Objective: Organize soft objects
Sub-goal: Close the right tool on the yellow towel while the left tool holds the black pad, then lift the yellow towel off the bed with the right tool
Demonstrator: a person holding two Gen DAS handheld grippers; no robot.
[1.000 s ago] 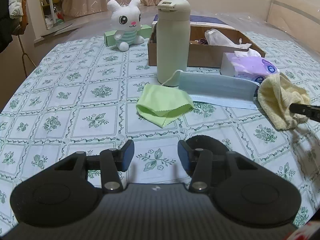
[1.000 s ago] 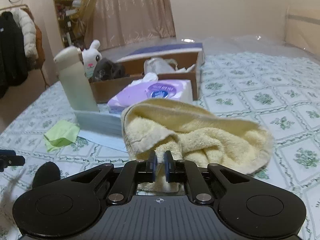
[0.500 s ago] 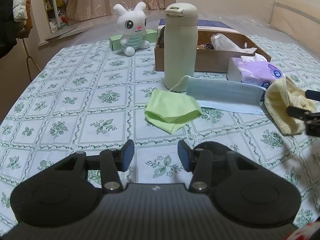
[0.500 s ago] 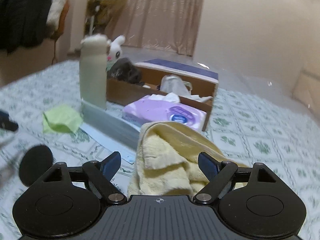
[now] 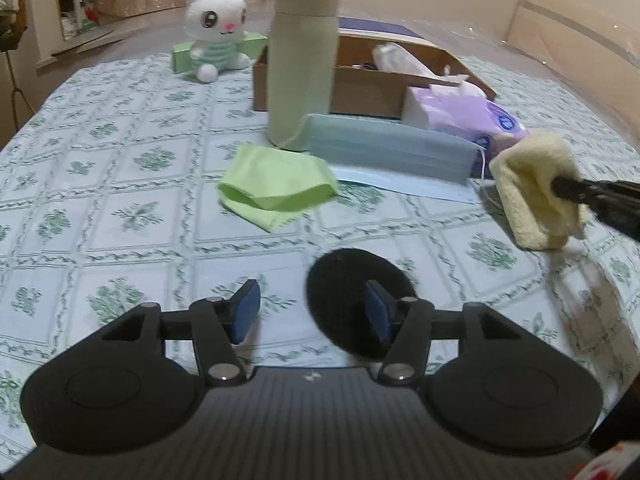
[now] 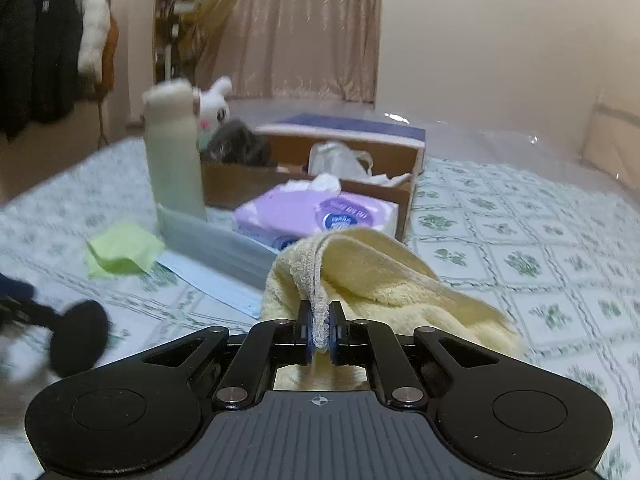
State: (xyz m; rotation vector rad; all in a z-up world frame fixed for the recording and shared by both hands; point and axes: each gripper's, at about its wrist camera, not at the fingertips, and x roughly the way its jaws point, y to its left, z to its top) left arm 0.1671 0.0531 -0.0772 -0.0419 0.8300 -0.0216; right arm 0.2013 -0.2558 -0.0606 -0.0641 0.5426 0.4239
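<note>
Between the right gripper's point(image 6: 320, 334) fingers, which had just closed from a wide spread, sat the yellow towel's point(image 6: 372, 276) hemmed edge, pinched and likely ready to lift. The left gripper's point(image 5: 312, 312) fingers had just spread wider, empty, beside a black pad point(image 5: 352, 280).

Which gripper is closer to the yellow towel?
Right. The right gripper pinches the yellow towel's edge; the left gripper is open, apart from it, by the black pad.

Each gripper, the left gripper point(image 5: 311, 311) and the right gripper point(image 6: 320, 330), has a black ribbed body, silver screws and blue pads.
</note>
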